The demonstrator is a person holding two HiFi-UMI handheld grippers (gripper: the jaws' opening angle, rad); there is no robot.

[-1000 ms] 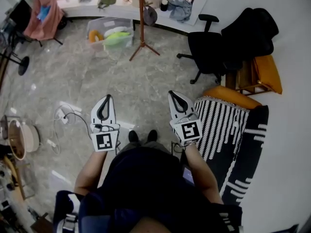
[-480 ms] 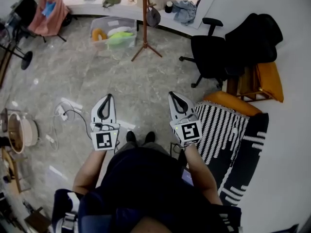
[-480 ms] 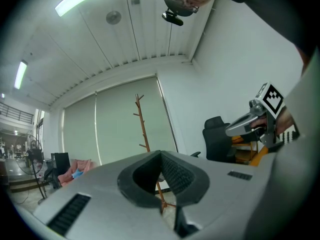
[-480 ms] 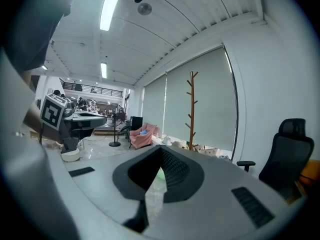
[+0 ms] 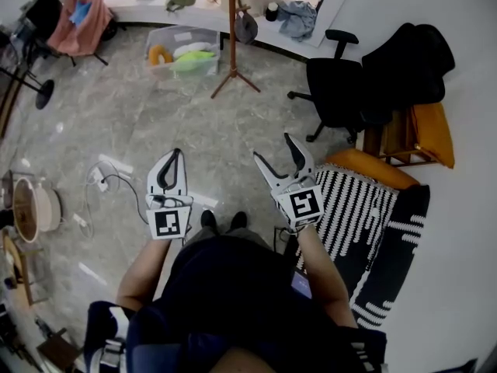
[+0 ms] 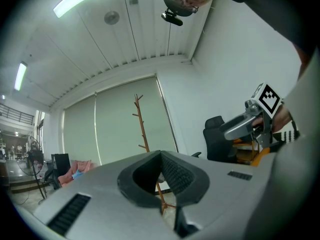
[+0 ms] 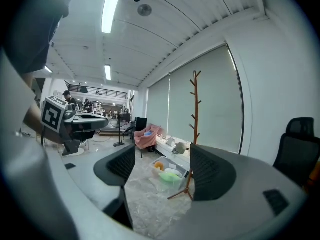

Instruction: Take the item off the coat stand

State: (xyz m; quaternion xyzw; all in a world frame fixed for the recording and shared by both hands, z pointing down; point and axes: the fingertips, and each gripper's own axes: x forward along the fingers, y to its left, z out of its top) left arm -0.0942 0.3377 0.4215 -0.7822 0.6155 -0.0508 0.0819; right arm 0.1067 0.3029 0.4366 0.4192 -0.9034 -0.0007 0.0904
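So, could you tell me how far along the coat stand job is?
Nothing looks done yet: a dark item seems to hang on the coat stand, far across the floor. In hand: the right gripper has just been opening, nothing between its jaws; the left gripper is shut. Left: approach, grasp the item, lift it off.

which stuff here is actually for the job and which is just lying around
For the job: coat stand; dark grey item hanging by its pole; right gripper, jaws just been opening, nothing between them; left gripper, jaws together.
Lying about: clear storage bin; black office chair; striped throw; power strip.
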